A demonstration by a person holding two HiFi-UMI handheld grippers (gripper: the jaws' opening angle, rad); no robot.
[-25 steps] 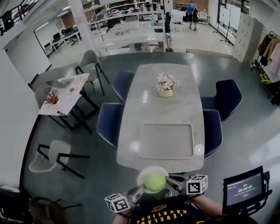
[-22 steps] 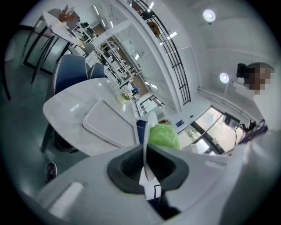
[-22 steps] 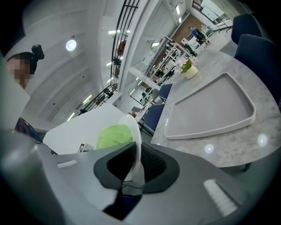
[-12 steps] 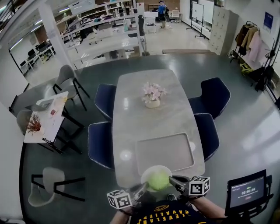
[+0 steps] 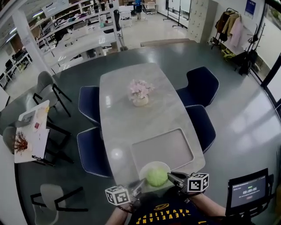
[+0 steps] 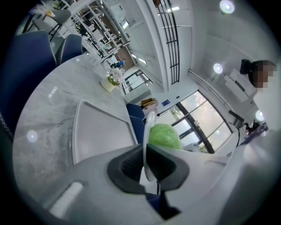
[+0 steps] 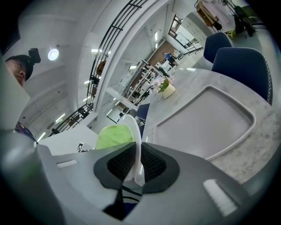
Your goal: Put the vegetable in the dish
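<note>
We read a counter on the small screen (image 5: 248, 192) at the lower right of the head view. It shows 00:00:06, though the last digit is small and uncertain.

Yellow capitals run across the person's dark shirt (image 5: 163, 214). We read them as CLEVELAND CAVALIERS, with low confidence.

The cube (image 5: 117, 195) on the left gripper (image 5: 139, 188) and the cube (image 5: 198, 182) on the right gripper (image 5: 174, 178) bear black-and-white square markers, which are coded patterns rather than characters.

A blue sign (image 5: 250, 6) on the far wall is too small to read.
</note>
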